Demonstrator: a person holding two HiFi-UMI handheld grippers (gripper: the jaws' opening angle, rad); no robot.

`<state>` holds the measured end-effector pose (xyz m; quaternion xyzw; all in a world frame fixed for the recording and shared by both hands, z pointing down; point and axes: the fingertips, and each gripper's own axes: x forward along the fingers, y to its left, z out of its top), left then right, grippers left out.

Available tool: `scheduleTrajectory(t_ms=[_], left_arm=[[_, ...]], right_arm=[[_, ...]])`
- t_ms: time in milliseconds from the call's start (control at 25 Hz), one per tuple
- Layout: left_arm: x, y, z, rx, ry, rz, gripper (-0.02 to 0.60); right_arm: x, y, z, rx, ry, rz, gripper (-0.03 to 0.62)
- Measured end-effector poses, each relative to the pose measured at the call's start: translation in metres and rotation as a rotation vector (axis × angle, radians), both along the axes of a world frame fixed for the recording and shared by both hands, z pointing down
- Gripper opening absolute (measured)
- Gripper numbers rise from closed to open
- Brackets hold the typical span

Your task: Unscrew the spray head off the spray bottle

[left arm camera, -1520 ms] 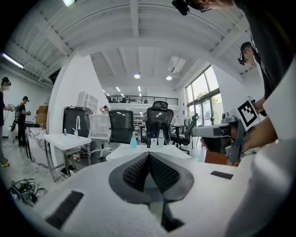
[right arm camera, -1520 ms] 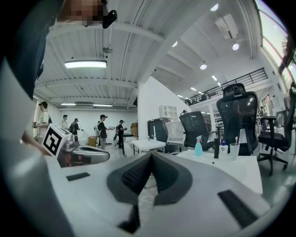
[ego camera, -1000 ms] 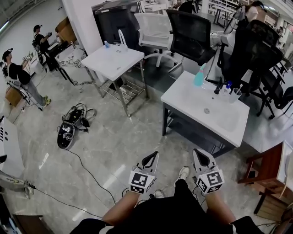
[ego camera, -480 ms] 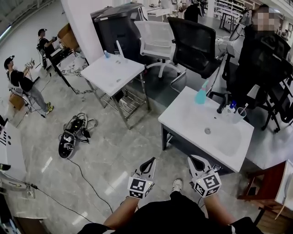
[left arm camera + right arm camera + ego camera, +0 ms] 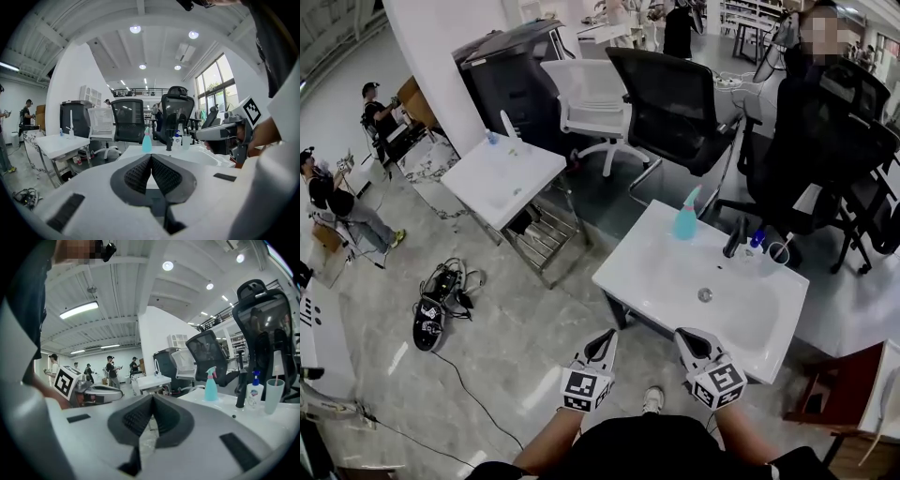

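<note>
Teal spray bottle (image 5: 685, 224) stands, head (image 5: 692, 194) apparently on; left tongs (image 5: 608, 335), right tongs (image 5: 683, 334) closed.

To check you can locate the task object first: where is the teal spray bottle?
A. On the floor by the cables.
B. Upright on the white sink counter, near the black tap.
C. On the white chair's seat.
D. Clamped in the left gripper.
B: the head view shows the spray bottle standing upright at the far edge of the sink counter, just left of the black tap.
</note>
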<state>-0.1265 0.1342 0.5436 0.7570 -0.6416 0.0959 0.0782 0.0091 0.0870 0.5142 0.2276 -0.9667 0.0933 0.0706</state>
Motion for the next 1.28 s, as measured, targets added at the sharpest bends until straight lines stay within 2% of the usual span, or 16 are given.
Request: scheduleTrajectory(t_ms=[400,640,840,1040,1280], left_arm=[[0.012,-0.052,0.002,-0.010,-0.009,0.006,0.015],[0.004,-0.098,0.006,0.003,-0.002,0.042,0.015],[-0.007,-0.147,0.006,0.015,0.001,0.118,0.015],[-0.035,-0.199,-0.004,0.026,-0.001,0.171,0.015],[-0.057,-0.253,-0.003,-0.001,0.003,0.253,0.015]], right_arm=[[0.023,-0.058,0.002,0.004,-0.029,0.048,0.006],[0.024,-0.093,0.008,0.010,-0.015,0.095,0.006],[0.005,-0.128,0.007,0.019,-0.004,0.148,0.006],[-0.028,-0.163,-0.006,0.019,-0.017,0.180,0.006],[-0.040,-0.206,-0.010,0.003,-0.003,0.283,0.006]])
